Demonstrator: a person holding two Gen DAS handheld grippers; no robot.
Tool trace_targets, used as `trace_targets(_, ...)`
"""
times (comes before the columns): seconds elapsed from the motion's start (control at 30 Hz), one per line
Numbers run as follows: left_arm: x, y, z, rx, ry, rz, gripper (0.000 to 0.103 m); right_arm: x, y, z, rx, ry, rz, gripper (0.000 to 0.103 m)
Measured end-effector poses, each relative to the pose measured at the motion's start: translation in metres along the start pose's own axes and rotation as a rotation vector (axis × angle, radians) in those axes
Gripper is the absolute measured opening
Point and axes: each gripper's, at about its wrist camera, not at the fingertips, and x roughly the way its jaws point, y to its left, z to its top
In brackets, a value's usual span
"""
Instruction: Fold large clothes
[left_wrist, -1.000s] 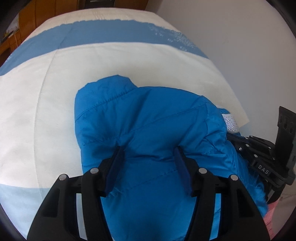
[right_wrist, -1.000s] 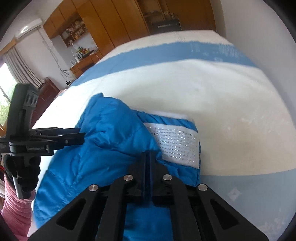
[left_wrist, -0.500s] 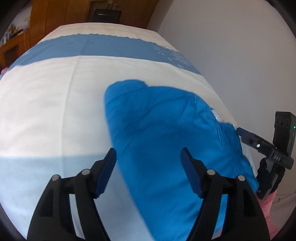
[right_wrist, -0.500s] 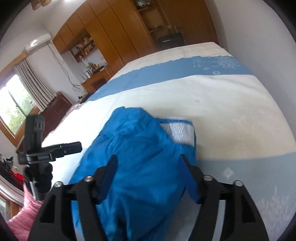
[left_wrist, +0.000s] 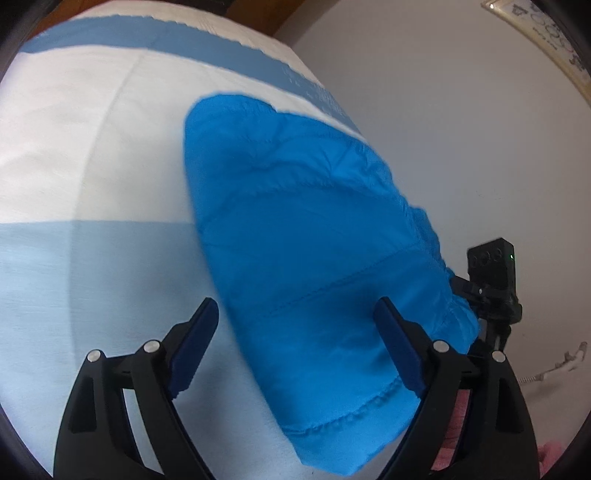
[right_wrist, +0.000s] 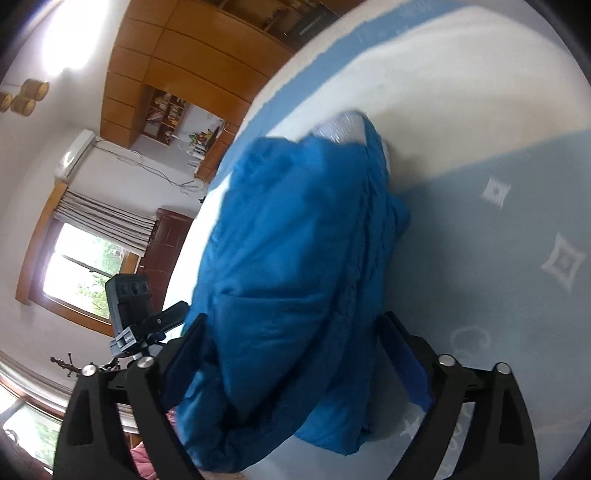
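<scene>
On the bed (left_wrist: 74, 155), with its white and blue striped cover, we see the blue padded jacket (left_wrist: 303, 236) lying in a folded bundle. Our left claw (left_wrist: 295, 350) has just been opening and stands wide, the jacket's near edge between its pads without being pinched. Our right claw (right_wrist: 295, 354) has also just been opening; its jaws straddle the jacket loosely, gripping nothing.
</scene>
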Motion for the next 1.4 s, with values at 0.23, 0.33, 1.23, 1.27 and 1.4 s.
trace_targets(0.23, 0.028, 0.006, 0.004, -0.045, 0.033, -0.085, 0.092, 0.024, -0.016, -0.001, 0.032, 0.037, 0.064, 0.099)
trace_targets(0.33, 0.033, 0.000, 0.005, -0.022, 0.031, -0.077, 0.095, 0.028, -0.012, -0.002, 0.003, 0.041, 0.070, 0.099)
trace_targets(1.23, 0.030, -0.051, -0.018, 0.194, -0.147, 0.104, 0.070, 0.034, 0.029, -0.018, -0.275, -0.094, 0.066, 0.056)
trace_targets(1.27, 0.029, -0.049, -0.018, 0.193, -0.151, 0.103, 0.070, 0.033, 0.034, -0.018, -0.291, -0.095, 0.057, 0.055)
trace_targets(1.4, 0.019, -0.045, -0.018, 0.189, -0.177, 0.107, 0.069, 0.037, 0.050, -0.011, -0.335, -0.086, 0.046, 0.055)
